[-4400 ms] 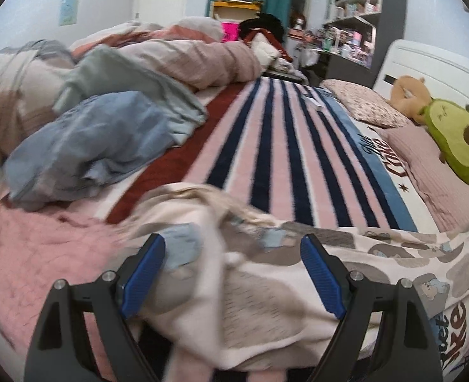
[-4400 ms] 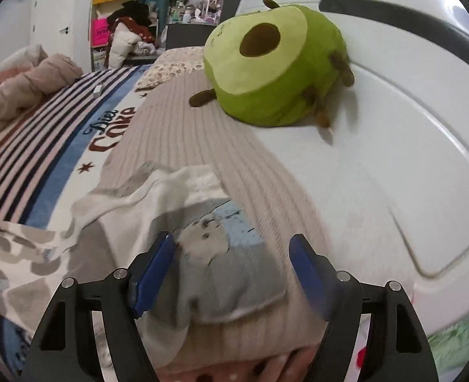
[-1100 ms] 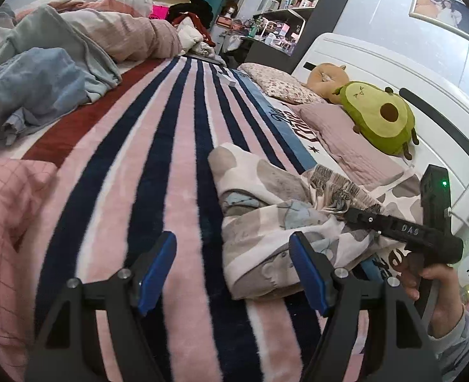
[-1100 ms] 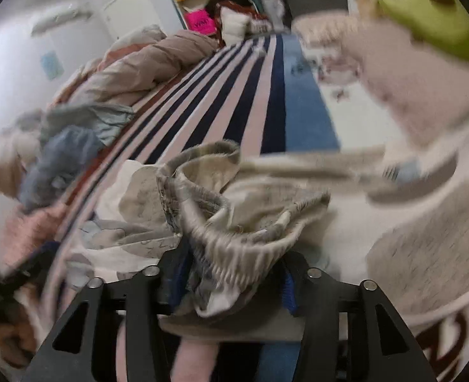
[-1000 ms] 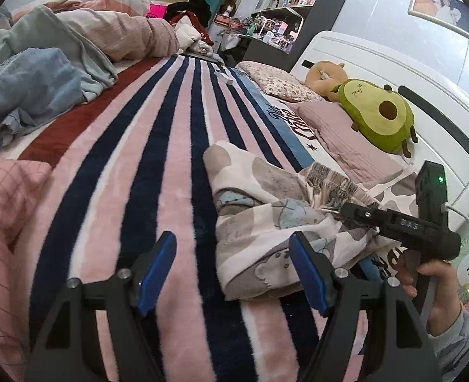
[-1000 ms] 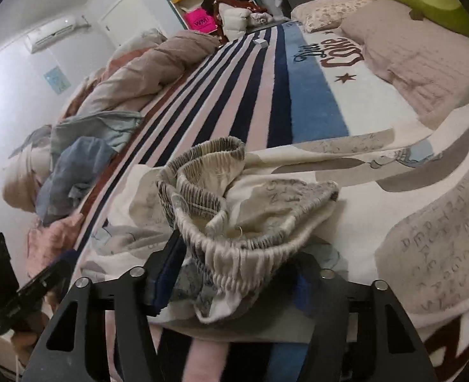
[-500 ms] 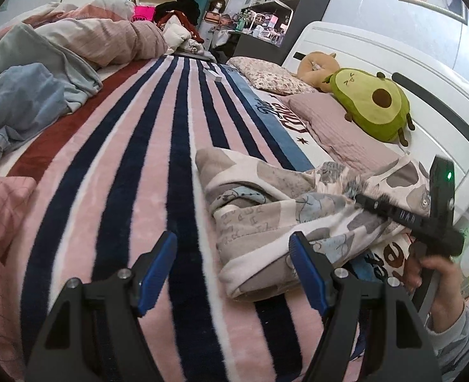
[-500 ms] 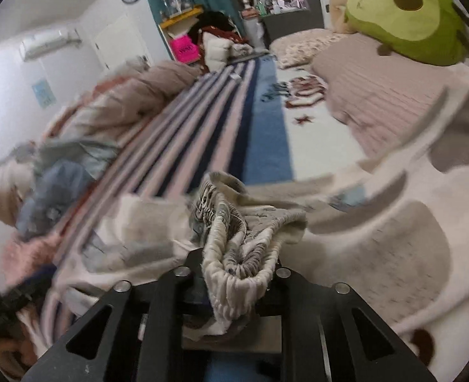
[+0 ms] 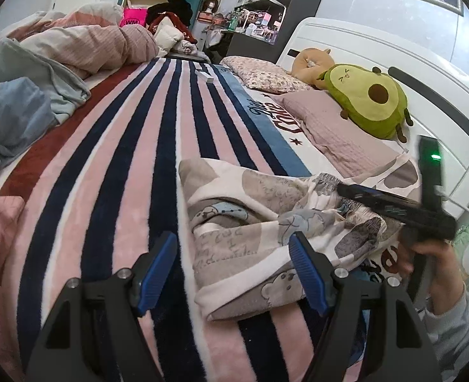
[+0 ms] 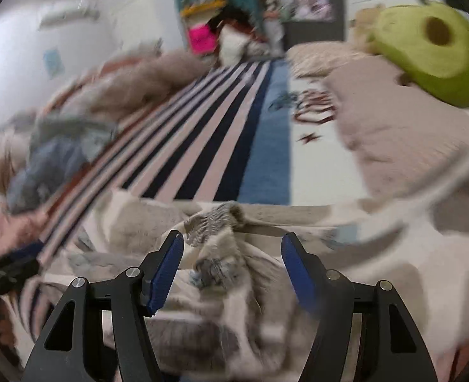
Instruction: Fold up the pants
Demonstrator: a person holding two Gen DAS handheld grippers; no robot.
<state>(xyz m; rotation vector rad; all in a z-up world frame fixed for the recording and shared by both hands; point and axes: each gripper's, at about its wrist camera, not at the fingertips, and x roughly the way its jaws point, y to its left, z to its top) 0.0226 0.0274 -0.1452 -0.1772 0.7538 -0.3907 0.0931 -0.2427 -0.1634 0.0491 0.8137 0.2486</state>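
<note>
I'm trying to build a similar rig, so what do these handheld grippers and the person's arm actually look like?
Each gripper, left gripper and right gripper, has two black angular fingers with cut-out frames, silver screws and ribbed blue pads. Seen from the left wrist, the right unit is a black pistol-style body with a green light and a white cable. The person's sleeve is grey.

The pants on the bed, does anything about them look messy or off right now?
Yes. The pants lie bunched on the striped blanket, elastic waistband crumpled on top, not flat. Both the left gripper and right gripper are open, holding nothing.
</note>
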